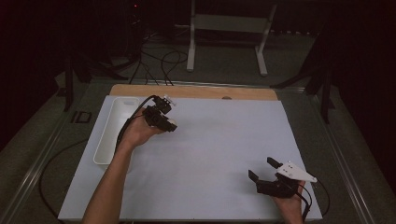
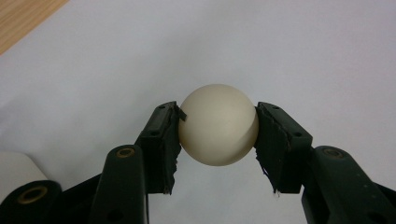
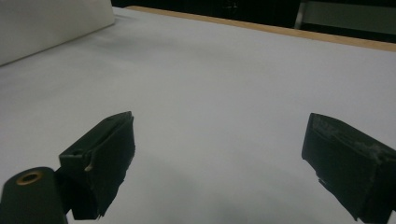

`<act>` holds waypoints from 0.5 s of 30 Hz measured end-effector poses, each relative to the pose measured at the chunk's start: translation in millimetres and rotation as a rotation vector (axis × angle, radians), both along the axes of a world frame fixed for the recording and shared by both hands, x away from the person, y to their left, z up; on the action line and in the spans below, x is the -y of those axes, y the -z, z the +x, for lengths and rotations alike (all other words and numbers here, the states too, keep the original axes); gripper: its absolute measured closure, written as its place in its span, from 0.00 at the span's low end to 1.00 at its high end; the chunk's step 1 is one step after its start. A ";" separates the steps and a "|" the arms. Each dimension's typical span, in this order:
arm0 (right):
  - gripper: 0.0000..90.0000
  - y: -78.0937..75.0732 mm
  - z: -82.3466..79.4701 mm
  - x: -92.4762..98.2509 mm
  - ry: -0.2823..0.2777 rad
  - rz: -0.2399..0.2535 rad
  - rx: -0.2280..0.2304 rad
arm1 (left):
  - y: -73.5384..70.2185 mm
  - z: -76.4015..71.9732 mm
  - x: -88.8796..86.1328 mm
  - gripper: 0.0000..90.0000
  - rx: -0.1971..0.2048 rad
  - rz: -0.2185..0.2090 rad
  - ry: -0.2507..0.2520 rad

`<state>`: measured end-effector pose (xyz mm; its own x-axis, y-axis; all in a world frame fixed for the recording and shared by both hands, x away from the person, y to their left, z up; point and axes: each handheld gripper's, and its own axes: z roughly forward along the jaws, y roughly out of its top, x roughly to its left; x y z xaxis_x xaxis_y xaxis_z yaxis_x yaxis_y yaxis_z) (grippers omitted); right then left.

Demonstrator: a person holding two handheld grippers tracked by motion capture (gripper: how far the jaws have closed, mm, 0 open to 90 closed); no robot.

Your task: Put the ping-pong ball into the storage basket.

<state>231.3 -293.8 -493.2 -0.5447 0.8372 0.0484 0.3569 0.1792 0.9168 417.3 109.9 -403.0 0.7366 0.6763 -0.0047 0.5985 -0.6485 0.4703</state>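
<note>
High view: left gripper (image 1: 169,122) is hovering at the far left of the white sheet (image 1: 219,149), just right of the tray (image 1: 108,135), clamping a ball (image 1: 171,125). Right gripper (image 1: 263,170) is sitting near right, jaws apart.

Left gripper view: both pads are pressing the ball (image 2: 218,124) over the sheet.

Right gripper view: jaws are standing wide, nothing between; tray (image 3: 51,28) is showing far left.
</note>
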 end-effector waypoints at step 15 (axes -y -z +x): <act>0.10 0.1 0.1 -0.2 -0.001 0.000 -0.002 | -3.1 -1.8 -5.7 0.57 0.006 -0.003 -0.003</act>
